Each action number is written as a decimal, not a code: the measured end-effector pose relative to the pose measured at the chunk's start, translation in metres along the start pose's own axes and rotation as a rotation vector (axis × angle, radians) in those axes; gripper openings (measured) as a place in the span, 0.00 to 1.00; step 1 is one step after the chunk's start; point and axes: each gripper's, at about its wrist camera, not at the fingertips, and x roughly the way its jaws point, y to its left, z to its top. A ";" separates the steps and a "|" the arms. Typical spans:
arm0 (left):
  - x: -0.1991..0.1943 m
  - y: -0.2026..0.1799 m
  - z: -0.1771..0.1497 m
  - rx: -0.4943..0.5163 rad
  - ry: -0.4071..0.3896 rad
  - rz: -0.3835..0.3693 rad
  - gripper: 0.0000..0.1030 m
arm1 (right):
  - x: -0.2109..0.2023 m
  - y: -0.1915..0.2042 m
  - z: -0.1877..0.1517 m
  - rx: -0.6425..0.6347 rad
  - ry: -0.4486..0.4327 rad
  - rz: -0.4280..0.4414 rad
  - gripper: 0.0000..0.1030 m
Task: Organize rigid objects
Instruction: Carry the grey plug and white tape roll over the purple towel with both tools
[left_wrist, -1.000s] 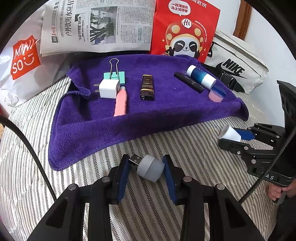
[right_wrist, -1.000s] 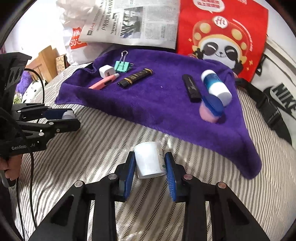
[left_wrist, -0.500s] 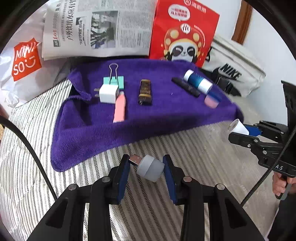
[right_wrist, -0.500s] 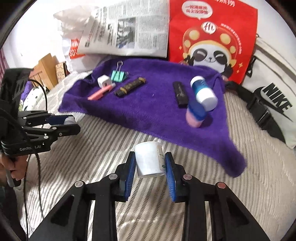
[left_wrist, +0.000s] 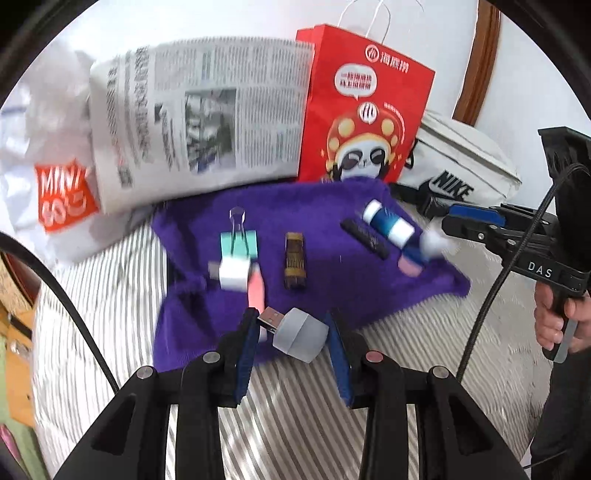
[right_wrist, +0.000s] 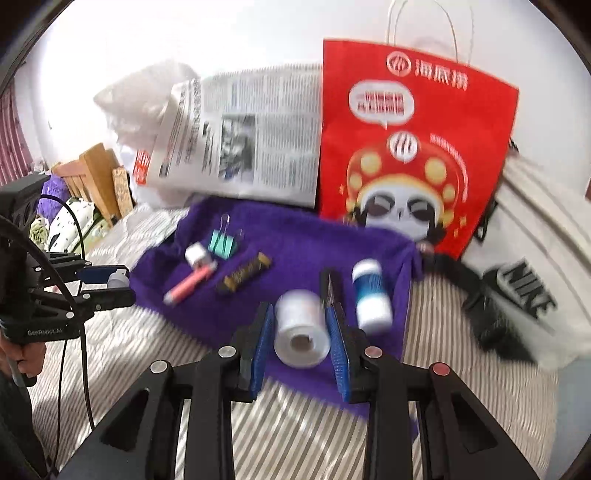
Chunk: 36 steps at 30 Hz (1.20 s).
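Note:
My left gripper is shut on a grey USB plug adapter, held above the near edge of the purple towel. My right gripper is shut on a white cylindrical container, held over the towel's right part. On the towel lie a green binder clip, a white charger, a pink tube, a brown-gold lighter, a black stick and a blue-white bottle. The right gripper also shows in the left wrist view.
The towel lies on a striped bedsheet. Behind it stand a newspaper, a red panda paper bag, a white Miniso bag and a white Nike bag. A wooden bed frame is at far left.
Both grippers have risen and moved forward over the towel, still holding their objects. The view has tilted up, showing more of the bags and wall.

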 end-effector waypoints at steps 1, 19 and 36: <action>0.001 0.001 0.012 0.004 -0.004 -0.005 0.34 | 0.001 -0.003 0.008 0.003 -0.014 0.000 0.29; 0.057 0.010 0.052 0.026 0.059 -0.039 0.34 | 0.071 0.000 -0.015 -0.135 0.149 0.017 0.42; 0.056 0.026 0.052 -0.011 0.061 -0.065 0.34 | 0.082 0.013 -0.030 -0.235 0.177 -0.035 0.28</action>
